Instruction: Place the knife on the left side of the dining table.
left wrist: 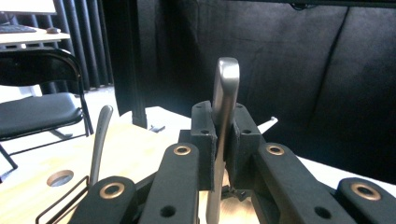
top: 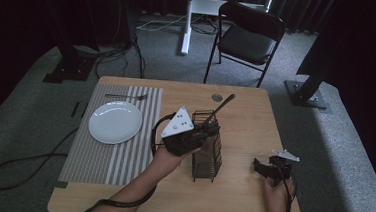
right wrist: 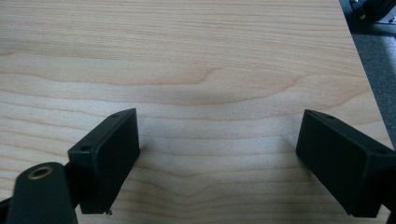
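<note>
Your right gripper (top: 264,167) rests near the table's (top: 245,125) near right edge, jaws apart and empty. Your left gripper (left wrist: 223,140) is clamped on a utensil handle (left wrist: 225,93) above the wire caddy (top: 207,155); judged mid-extraction. Next, lift it clear of the second handle (left wrist: 100,140). Beyond lie plate (top: 115,122), fork (top: 126,97) and placemat (top: 107,155).

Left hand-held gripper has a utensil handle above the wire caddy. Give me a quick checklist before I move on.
1. Left hand-held gripper shut on the utensil handle: ok.
2. Handle gripped straight between the pads: ok.
3. Utensil's lower end clear of the wire caddy: cannot tell.
4. Second utensil standing in the caddy: ok.
5. Right hand-held gripper open, nothing between its pads: ok.
6. Plate on the striped placemat, fork behind it: ok.
</note>
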